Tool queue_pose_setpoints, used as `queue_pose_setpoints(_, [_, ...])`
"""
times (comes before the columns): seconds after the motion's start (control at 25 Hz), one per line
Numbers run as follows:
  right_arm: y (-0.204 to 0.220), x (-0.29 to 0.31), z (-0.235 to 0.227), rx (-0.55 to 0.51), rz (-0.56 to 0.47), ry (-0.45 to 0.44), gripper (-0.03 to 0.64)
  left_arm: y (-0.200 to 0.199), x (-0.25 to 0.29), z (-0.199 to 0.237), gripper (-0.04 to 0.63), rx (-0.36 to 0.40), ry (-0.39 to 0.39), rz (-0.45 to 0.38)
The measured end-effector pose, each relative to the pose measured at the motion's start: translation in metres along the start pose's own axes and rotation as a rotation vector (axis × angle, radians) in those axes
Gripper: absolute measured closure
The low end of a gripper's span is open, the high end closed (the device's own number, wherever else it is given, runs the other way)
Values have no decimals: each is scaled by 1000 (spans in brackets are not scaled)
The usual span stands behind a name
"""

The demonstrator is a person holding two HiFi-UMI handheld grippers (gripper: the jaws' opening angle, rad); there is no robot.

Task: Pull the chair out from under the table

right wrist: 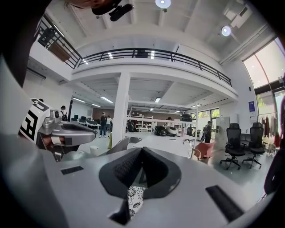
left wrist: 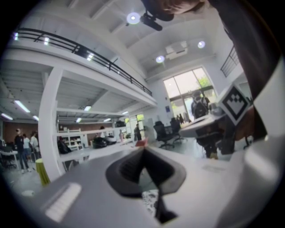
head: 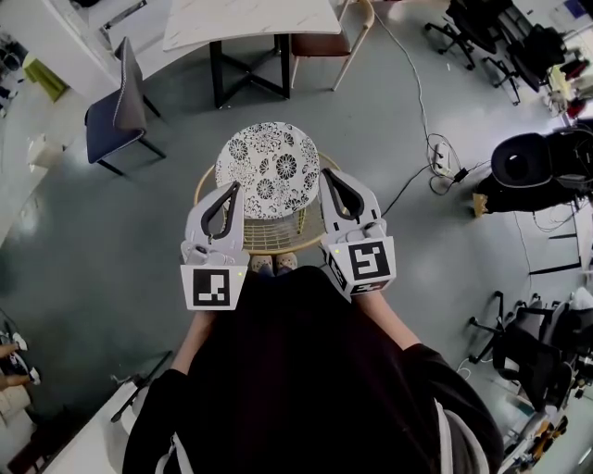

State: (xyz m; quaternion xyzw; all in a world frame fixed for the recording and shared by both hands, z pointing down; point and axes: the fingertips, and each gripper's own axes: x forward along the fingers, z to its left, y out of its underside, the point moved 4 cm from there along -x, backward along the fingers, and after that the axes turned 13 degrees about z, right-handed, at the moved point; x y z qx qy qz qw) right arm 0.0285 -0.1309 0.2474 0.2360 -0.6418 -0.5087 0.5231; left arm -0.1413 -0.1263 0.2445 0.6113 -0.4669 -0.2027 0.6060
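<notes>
A white table (head: 250,18) stands at the far end of the floor. A light wooden chair with a brown seat (head: 324,42) is tucked at its right side, and a dark blue chair (head: 116,102) stands at its left. My left gripper (head: 232,188) and right gripper (head: 326,176) are held side by side in front of the person, well short of the table. Both are shut with nothing between the jaws. In the right gripper view the jaws (right wrist: 141,149) point level toward the table and a pinkish chair (right wrist: 205,149). The left gripper's jaws (left wrist: 143,150) also meet.
A round stool with a black-and-white floral top (head: 267,168) on a wire basket frame (head: 278,239) stands right under the grippers, between the person and the table. A cable and power strip (head: 440,153) lie on the floor at right, near black office chairs (head: 542,162).
</notes>
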Motion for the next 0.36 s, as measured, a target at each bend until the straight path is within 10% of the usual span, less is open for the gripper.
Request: queue_pose_setpoints(0.36, [0, 5, 5, -4, -1, 2, 597, 4, 2, 3, 588, 44, 5, -5])
